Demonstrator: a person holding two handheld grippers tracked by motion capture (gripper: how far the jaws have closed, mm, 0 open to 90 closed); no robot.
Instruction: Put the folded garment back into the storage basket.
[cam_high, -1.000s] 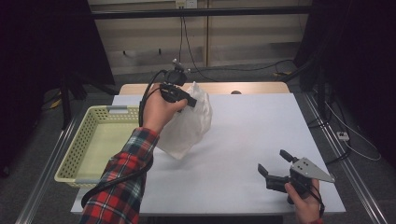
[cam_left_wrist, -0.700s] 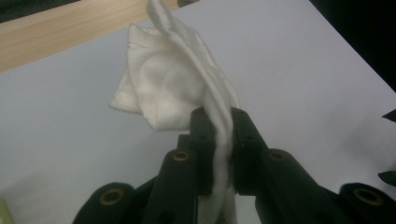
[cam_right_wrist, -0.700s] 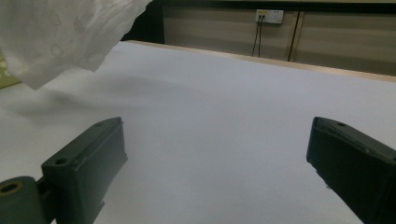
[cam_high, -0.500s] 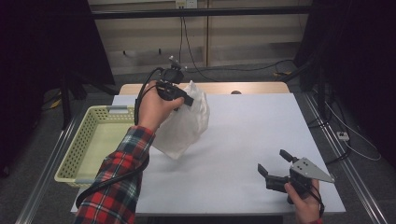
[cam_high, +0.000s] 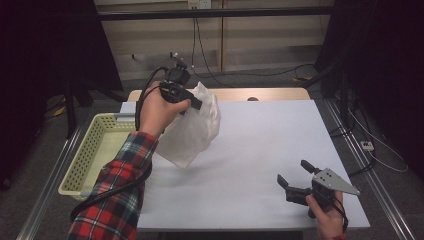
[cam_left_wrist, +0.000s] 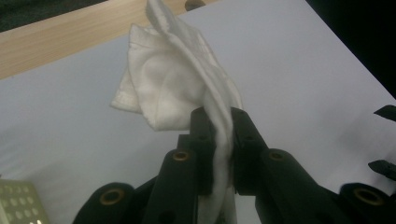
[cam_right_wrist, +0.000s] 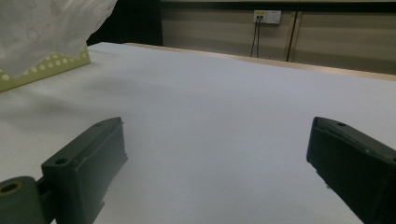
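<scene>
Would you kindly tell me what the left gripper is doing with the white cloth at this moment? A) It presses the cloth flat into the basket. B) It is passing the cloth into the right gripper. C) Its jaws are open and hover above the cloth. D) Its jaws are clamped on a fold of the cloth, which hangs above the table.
D: in the left gripper view the left gripper pinches a fold of the white cloth, which hangs over the table.

The white cloth (cam_left_wrist: 173, 88) looks soft and lightly textured, the table (cam_high: 260, 145) top smooth and matt, the basket (cam_high: 95, 150) perforated plastic, and the far table edge (cam_high: 270, 94) bare wood.
</scene>
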